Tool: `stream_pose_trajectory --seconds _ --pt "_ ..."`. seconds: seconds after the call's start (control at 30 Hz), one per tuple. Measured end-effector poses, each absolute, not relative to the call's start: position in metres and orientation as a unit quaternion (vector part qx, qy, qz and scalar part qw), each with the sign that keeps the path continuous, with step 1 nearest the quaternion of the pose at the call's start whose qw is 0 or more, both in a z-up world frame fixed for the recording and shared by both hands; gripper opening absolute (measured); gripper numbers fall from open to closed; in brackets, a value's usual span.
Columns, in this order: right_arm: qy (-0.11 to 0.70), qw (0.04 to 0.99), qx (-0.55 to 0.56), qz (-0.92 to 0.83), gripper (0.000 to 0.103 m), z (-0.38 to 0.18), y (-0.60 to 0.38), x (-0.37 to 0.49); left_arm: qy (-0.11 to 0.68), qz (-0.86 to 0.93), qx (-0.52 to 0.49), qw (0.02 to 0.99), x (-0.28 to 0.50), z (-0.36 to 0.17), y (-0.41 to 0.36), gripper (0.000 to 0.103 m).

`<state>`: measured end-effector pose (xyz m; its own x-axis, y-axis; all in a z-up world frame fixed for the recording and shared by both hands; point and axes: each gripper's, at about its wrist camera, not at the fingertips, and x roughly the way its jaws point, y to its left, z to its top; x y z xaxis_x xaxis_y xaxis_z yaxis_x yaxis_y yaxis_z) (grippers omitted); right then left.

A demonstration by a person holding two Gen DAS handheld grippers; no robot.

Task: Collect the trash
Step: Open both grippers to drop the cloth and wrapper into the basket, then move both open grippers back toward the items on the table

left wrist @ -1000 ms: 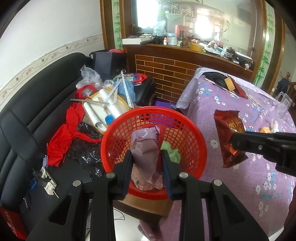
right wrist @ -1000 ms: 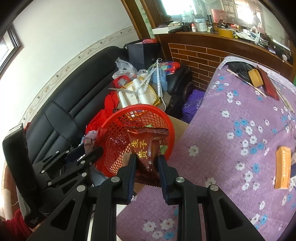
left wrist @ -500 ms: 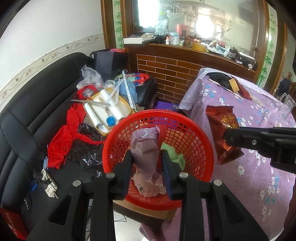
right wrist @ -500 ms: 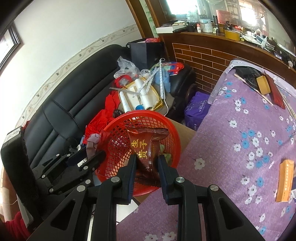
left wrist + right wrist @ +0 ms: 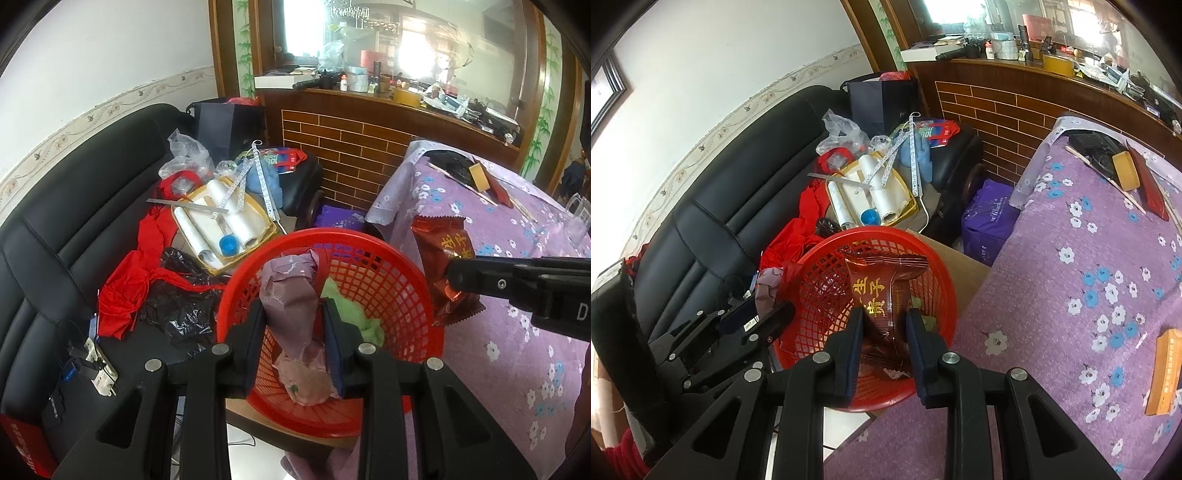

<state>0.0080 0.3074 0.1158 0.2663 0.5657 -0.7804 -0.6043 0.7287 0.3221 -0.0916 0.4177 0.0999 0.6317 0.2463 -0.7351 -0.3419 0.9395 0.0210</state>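
The red snack wrapper [image 5: 886, 295] is hanging pinched in your right gripper [image 5: 884, 332], its pads pressing both faces, above the opening of the red mesh basket [image 5: 388, 291]. In the left wrist view the same wrapper [image 5: 445, 258] is sitting just outside the basket's right rim, over the table edge. Your left gripper [image 5: 293, 332] is pinching a crumpled mauve bag [image 5: 291, 295] that is dangling inside the basket, above a green scrap [image 5: 354, 314] and other waste lying at the bottom.

The basket is resting on a cardboard box [image 5: 960, 266] wedged between the black sofa [image 5: 74, 206] and the table draped in a purple flowered cloth [image 5: 1071, 295]. Its mouth is standing open above, so you are working with free room overhead; the rim is the nearest edge to both tools.

On the sofa a tray of white plastic rolls [image 5: 221, 221], a red cloth [image 5: 129, 280] and a black plastic bag [image 5: 181, 310] are crowding the basket's left side. An orange box [image 5: 1163, 369] is lying on the cloth, well apart from the basket. A purple bag [image 5: 990, 218] is sitting on the floor beyond, below the brick-faced counter [image 5: 351, 147].
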Motion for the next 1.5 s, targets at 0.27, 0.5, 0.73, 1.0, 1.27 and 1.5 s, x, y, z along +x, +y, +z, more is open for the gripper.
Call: stream_pose_trajectory --seconds 0.27,0.5,0.73,1.0,1.27,1.5 --pt "0.496 0.788 -0.013 0.365 0.03 0.107 0.319 0.022 0.391 0.168 -0.077 0.902 -0.092 0.104 0.425 0.042" --pt "0.487 0.802 0.015 0.344 0.036 0.117 0.29 0.024 0.386 0.164 -0.085 0.904 -0.098 0.11 0.42 0.055" --pt "0.497 0.806 0.05 0.318 0.042 0.114 0.24 0.017 0.39 0.131 -0.083 0.908 -0.099 0.116 0.388 0.055" --pt "0.509 0.806 0.076 0.292 0.045 0.105 0.188 0.003 0.405 0.086 -0.068 0.908 -0.102 0.113 0.334 0.056" --pt "0.513 0.807 0.102 0.275 0.046 0.101 0.133 -0.025 0.398 0.083 -0.042 0.912 -0.124 0.109 0.291 0.057" --pt "0.513 0.811 0.127 0.251 0.046 0.1 0.074 -0.053 0.401 0.054 -0.015 0.914 -0.129 0.112 0.246 0.057"
